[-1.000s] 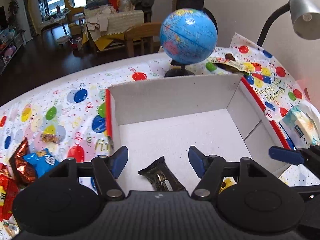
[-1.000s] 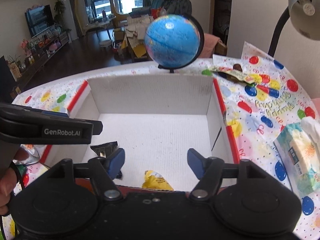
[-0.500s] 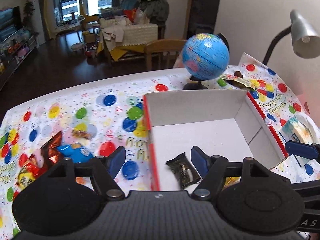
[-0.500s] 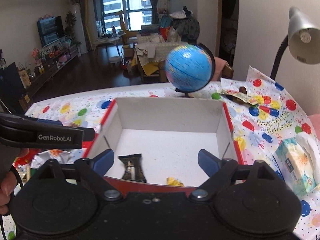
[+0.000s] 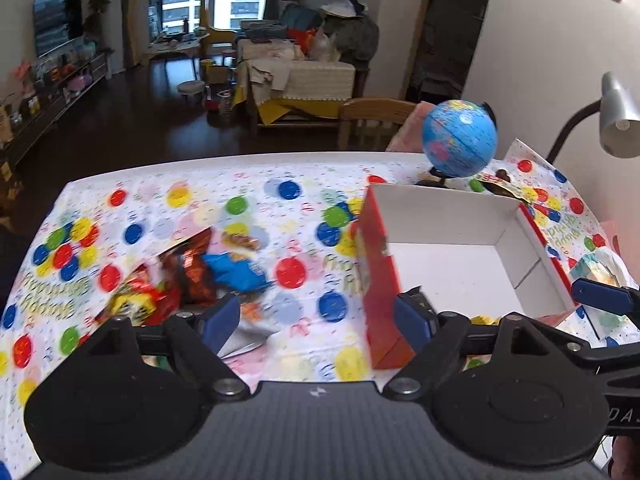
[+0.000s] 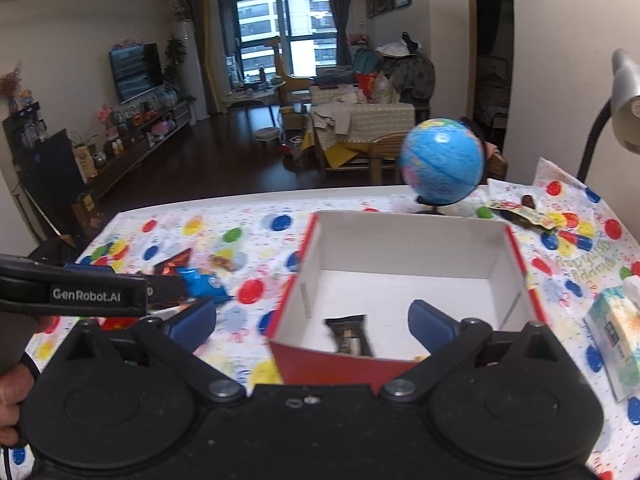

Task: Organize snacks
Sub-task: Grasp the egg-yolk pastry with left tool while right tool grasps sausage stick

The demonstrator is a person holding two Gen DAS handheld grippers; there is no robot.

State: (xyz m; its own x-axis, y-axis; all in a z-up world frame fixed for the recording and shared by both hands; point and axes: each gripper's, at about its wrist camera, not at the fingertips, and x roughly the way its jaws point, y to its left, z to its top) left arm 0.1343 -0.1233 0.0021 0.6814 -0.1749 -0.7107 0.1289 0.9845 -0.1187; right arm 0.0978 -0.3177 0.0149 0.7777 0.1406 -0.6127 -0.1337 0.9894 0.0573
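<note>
A red box with white inside (image 5: 380, 280) (image 6: 400, 240) stands on the table. A dark snack bar (image 6: 350, 336) lies in it near the front wall; a yellow packet (image 5: 486, 319) shows beside it. Loose snacks lie left of the box: a blue packet (image 5: 236, 270) (image 6: 204, 282), a brown-orange packet (image 5: 192, 270) and a red-yellow packet (image 5: 140, 300). My left gripper (image 5: 316, 320) is open and empty, between the pile and the box. My right gripper (image 6: 312, 322) is open and empty, above the box's front left corner.
A globe (image 5: 460, 144) (image 6: 442, 166) stands behind the box. A desk lamp (image 6: 624, 100) is at the right. A tissue pack (image 6: 616, 332) lies right of the box. A wrapper (image 6: 528, 212) lies at the back right. A balloon-print cloth (image 5: 200, 208) covers the table.
Both grippers have pulled back and up from the box and swung left. The snack pile left of the box has come into view. Both stay open.
</note>
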